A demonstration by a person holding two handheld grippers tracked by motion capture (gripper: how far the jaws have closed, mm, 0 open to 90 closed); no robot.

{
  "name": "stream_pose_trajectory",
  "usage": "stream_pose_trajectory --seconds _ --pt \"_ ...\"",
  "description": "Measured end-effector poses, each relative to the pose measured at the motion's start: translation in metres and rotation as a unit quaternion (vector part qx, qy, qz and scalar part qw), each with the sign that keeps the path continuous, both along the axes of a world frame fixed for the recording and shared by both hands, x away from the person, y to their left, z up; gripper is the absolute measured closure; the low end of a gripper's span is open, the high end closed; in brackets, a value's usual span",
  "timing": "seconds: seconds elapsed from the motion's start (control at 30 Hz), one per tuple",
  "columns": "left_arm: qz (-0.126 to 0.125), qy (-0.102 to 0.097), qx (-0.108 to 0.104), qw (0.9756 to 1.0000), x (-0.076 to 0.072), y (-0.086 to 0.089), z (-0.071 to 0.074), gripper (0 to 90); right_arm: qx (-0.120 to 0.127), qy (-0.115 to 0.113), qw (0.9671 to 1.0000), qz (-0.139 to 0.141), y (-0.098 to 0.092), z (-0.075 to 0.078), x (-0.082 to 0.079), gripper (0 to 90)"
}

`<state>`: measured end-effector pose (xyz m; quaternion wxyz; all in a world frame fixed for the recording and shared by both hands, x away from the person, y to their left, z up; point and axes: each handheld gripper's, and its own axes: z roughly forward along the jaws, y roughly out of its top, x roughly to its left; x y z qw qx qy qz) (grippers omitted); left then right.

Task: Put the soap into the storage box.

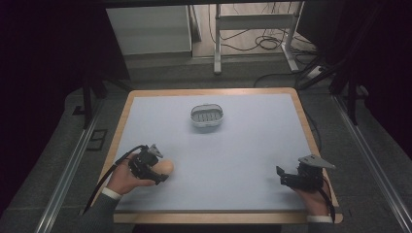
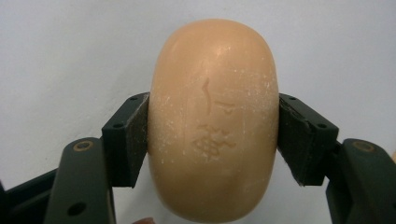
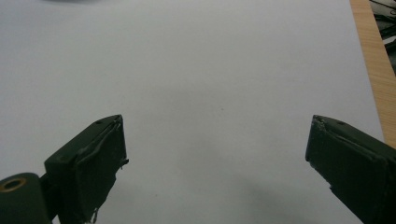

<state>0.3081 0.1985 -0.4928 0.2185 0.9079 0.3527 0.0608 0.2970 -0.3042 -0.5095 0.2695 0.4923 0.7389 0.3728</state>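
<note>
A tan oval bar of soap (image 2: pixel 214 121) with stamped marks on its face sits between the jaws of my left gripper (image 2: pixel 214 140), whose pads press on both of its long sides. From above, the same soap (image 1: pixel 165 167) pokes out of the left gripper (image 1: pixel 158 172) near the table's front left. My right gripper (image 3: pixel 217 149) stands open over bare white tabletop with nothing between its jaws; in the high view the right gripper (image 1: pixel 284 177) rests at the front right, pointing left.
A small white oval soap dish (image 1: pixel 207 115) with a slotted grey insert sits at the back middle of the white table (image 1: pixel 228 150). The wooden table edge (image 3: pixel 373 60) runs along the right of the right gripper view.
</note>
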Motion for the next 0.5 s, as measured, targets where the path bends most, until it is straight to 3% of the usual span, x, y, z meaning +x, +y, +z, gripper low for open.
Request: stream_pose_trajectory --seconds 0.5 --pt "0.0 -0.011 -0.008 0.9999 0.006 0.001 0.015 32.6 -0.001 0.001 1.0 -0.003 -0.001 -0.001 0.0 4.9"
